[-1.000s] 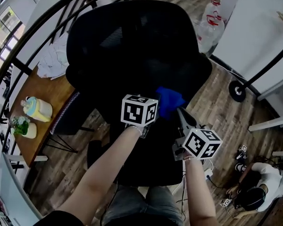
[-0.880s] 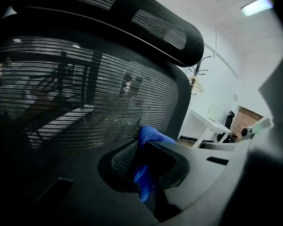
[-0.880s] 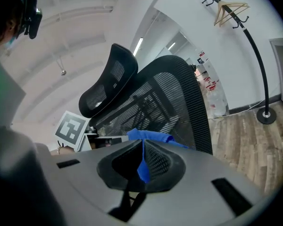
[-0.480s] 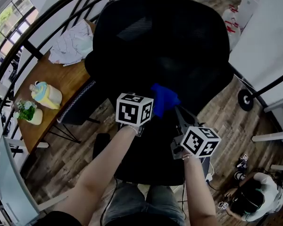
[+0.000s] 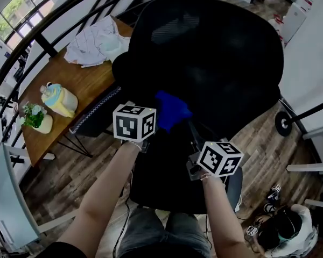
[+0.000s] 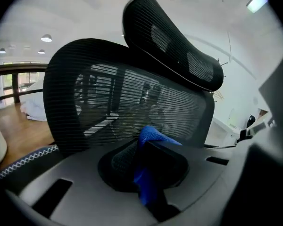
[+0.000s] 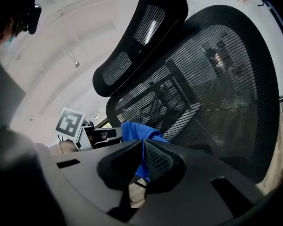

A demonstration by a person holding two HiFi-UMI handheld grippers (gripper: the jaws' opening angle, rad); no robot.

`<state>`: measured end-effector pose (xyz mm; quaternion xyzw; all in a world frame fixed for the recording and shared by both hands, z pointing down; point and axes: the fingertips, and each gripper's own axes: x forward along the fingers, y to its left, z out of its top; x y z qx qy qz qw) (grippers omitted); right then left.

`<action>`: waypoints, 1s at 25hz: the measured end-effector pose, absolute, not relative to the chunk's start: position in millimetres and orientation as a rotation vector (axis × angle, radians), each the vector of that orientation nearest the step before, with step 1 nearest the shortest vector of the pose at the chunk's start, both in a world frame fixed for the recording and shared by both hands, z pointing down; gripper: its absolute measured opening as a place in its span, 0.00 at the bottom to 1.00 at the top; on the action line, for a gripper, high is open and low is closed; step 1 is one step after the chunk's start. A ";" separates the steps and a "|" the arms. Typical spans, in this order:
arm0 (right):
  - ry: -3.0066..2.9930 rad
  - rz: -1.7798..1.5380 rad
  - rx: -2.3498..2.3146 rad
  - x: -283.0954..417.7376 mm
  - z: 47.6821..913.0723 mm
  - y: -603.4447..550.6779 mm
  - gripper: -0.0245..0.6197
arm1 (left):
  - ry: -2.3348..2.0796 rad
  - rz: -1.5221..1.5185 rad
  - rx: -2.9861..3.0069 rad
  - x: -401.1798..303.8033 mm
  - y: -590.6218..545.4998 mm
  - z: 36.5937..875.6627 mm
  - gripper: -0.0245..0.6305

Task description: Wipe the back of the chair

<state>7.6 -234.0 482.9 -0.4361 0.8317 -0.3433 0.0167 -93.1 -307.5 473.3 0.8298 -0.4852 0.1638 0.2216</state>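
Head view: a black mesh chair [image 5: 215, 58] is seen from behind and above, and a blue cloth [image 5: 171, 110] is pressed against the lower left part of its back. Both grippers are held at that cloth, the left one just beside it on the left, the right one below it and to the right.

In the left gripper view, the left gripper [image 6: 142, 149] is seen clamped on the cloth, a blue fold being pinched between its jaws and bunched over their tips, right against the mesh, with the headrest [image 6: 174, 46] above.

In the right gripper view, the jaws of the right gripper [image 7: 144, 147] are drawn nearly together, and a strip of the same cloth is seen in the narrow slit between them.

A wooden table [image 5: 86, 85] stands left of the chair. A crumpled white garment [image 5: 97, 42] is laid at its far corner, and a pastel jug [image 5: 60, 100] and a small potted plant [image 5: 35, 121] are set along its left edge. A person [image 5: 282, 230] is seen low on the wooden floor at the lower right.
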 end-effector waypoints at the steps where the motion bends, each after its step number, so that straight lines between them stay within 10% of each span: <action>1: 2.596 -1.065 -1.342 1.4 481.9 -235.5 0.09 | -1.356 0.461 2.295 -101.6 -309.0 472.4 0.10; 25: 2.667 -1.041 -1.310 -35.1 481.5 -234.9 0.09 | -1.580 0.395 2.121 -237.4 -297.8 472.1 0.10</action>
